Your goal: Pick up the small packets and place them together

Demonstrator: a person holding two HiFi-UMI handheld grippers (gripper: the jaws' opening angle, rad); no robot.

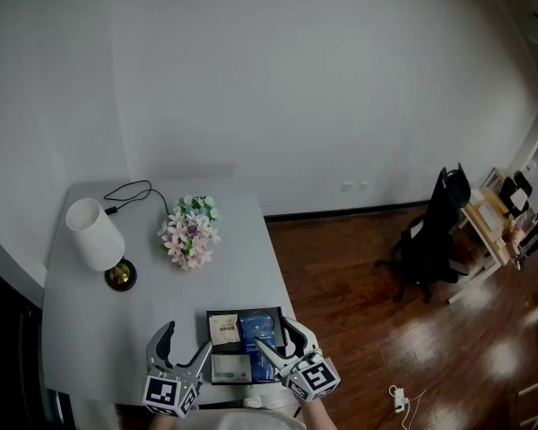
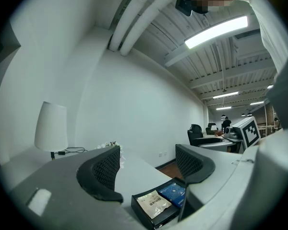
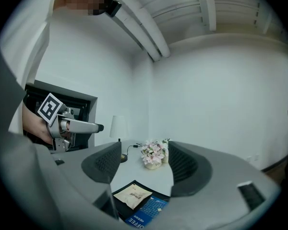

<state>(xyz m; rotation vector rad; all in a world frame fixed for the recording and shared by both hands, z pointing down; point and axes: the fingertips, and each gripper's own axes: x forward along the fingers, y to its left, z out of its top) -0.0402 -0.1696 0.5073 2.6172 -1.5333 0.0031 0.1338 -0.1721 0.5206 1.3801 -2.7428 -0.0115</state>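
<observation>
Head view: one grey table stands against a white wall, with a wooden floor and one office chair far out on the right gripper's side. The left gripper and right gripper, both with jaws apart and empty, flank one black tray. It holds one beige packet, one blue packet and others that the right gripper partly covers. Well beyond the left gripper stand one lamp, one cable and one flower bunch.

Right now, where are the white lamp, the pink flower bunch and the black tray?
white lamp [image 1: 93, 233]: head view, shade.
pink flower bunch [image 1: 190, 233]: head view, blossoms.
black tray [image 1: 244, 312]: head view, far rim.
</observation>
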